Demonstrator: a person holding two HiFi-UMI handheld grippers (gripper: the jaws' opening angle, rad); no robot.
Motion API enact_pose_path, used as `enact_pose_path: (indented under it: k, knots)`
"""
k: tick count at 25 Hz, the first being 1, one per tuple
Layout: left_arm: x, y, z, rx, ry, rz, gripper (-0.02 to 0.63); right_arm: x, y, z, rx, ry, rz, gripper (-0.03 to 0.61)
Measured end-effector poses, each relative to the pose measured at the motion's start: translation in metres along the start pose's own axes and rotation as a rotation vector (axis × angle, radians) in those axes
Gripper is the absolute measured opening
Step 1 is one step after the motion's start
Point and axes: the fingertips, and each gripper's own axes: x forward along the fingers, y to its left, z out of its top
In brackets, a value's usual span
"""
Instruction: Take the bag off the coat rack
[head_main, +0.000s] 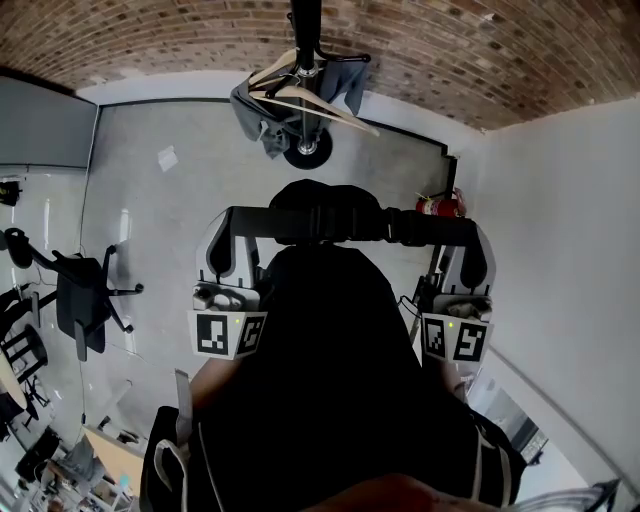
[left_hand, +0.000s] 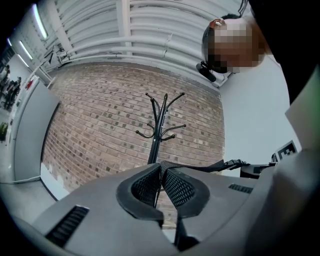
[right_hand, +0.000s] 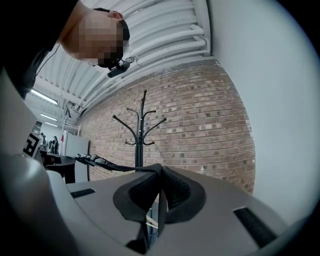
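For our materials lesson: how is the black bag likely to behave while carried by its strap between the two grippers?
Probably floppy: the strap stays straight only because the left gripper and right gripper clamp its ends. The bag hangs as bulk under it, so it likely has some weight and may swing.

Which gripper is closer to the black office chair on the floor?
Left. The left gripper holds the bag strap on the side of the office chair; the right gripper holds it across the bag, by the white wall.
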Motion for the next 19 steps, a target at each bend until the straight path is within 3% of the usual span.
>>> enact_pose_path:
  k: [19]
  knots:
    - [0.001, 0.006, 0.018, 0.029, -0.038, 0.028, 0.023, 0.006, 0.01, 0.009, -0.021, -0.044, 0.031, 0.021]
